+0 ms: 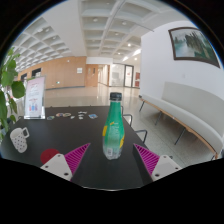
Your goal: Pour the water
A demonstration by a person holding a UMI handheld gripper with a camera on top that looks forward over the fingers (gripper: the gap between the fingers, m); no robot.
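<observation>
Approaching green bottle (114,128), upright on dark table (60,135) at 12 o'clock, just ahead of gripper (111,157). Fingers spread wide, holding nothing. Risk: off-centre close nudges tall narrow bottle, tips it. White cup (20,140) at 10 o'clock, well apart.

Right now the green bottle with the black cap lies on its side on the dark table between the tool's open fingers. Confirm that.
Not quite. The gripper view shows the green bottle standing upright, not lying on its side. The rest holds: its black cap is on, it rests on the dark table, and it stands between the open fingers of the tool, with a gap at each side.
</observation>
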